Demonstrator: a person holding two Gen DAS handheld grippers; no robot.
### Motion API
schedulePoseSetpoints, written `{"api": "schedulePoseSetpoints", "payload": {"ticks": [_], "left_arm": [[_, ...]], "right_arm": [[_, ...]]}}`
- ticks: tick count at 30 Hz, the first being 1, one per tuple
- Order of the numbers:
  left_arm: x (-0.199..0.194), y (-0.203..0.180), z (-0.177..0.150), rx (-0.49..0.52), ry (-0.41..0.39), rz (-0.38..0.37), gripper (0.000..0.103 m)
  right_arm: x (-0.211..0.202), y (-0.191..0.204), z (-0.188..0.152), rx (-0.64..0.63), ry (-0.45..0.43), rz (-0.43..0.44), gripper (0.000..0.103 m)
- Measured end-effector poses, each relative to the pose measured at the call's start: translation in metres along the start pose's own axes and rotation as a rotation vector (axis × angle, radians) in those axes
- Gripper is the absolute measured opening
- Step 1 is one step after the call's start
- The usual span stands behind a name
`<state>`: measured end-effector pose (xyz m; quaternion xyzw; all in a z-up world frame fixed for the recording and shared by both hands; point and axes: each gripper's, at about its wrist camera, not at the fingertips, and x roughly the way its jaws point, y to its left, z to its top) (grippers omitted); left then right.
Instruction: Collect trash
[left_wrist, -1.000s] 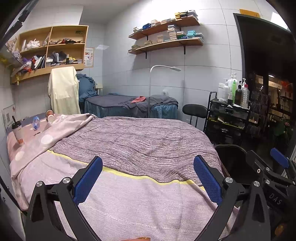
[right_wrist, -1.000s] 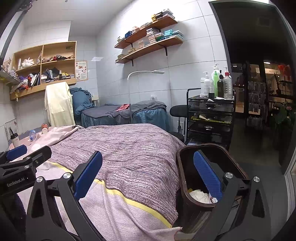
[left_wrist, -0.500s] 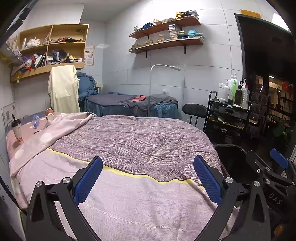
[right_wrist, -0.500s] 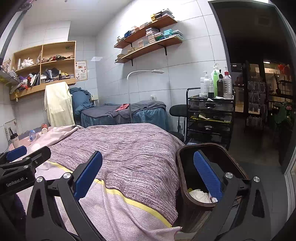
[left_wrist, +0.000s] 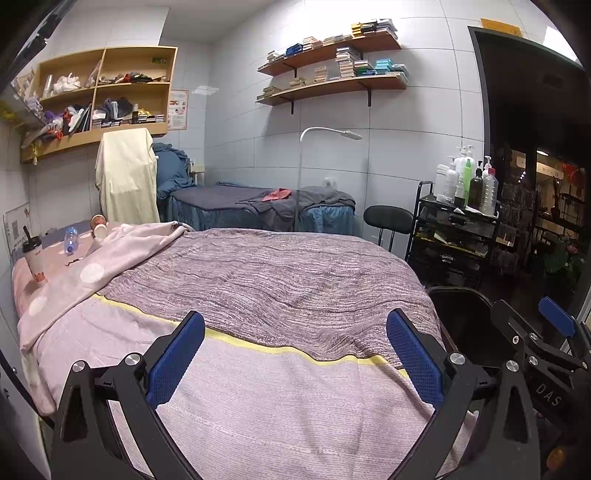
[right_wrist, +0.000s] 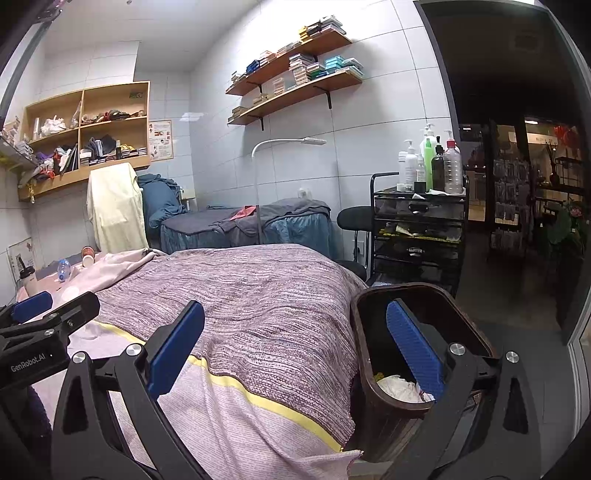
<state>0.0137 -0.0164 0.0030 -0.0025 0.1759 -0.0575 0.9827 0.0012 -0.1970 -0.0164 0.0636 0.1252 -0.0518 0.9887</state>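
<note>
Both tools, the left tool (left_wrist: 295, 354) and the right tool (right_wrist: 295, 347), are spread wide and empty above a bed (left_wrist: 280, 280) covered in a purple-grey blanket with a yellow stripe, in a white-tiled room with wooden shelves (left_wrist: 332, 85). Trash lies far off at the bed's left end: an upright cup with straw (left_wrist: 34, 258), a plastic bottle (left_wrist: 70, 240) on its side, long axis running away from the camera. The trash bin (right_wrist: 369, 369) stands just beside the bed's right edge.

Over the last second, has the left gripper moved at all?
Barely: the left gripper has shifted very slightly, since the wooden cubby shelf sits a touch lower in its view. Its jaws remain open above the bed.
</note>
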Motion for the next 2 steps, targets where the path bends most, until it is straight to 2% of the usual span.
{"api": "schedulePoseSetpoints", "payload": {"ticks": [2], "left_arm": [[0.0001, -0.0001, -0.0001, 0.000, 0.000, 0.001, 0.097]], "right_arm": [[0.0001, -0.0002, 0.0001, 0.001, 0.000, -0.001, 0.097]]}}
